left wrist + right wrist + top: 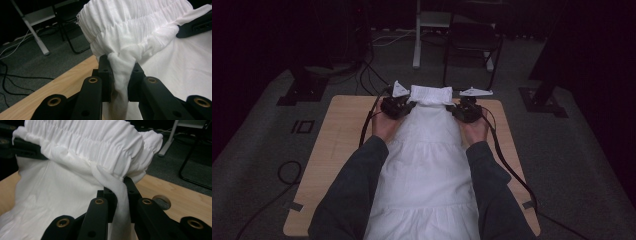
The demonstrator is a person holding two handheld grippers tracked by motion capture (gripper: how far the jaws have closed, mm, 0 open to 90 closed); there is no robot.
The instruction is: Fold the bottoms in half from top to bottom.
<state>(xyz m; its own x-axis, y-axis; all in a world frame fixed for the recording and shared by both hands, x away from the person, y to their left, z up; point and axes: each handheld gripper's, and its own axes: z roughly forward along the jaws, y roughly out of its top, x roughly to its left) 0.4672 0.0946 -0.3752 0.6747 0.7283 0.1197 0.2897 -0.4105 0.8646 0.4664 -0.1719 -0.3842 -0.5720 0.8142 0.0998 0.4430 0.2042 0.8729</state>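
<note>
with both the left gripper (119, 75) and the right gripper (120, 195) clamped on the white skirt's (424, 165) gathered waistband (430, 94), i'm mid-lift, and next i judge it needs an even pull toward the far side.

The right gripper (120, 195) pinches a fold of the white dress (87, 147) above the table (180, 195).

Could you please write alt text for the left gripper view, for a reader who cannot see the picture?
The left gripper, its two black jaws shut, pinches a fold of a white gathered garment just below its elastic band. The wooden table lies under it, with grey floor and cables behind.
</note>
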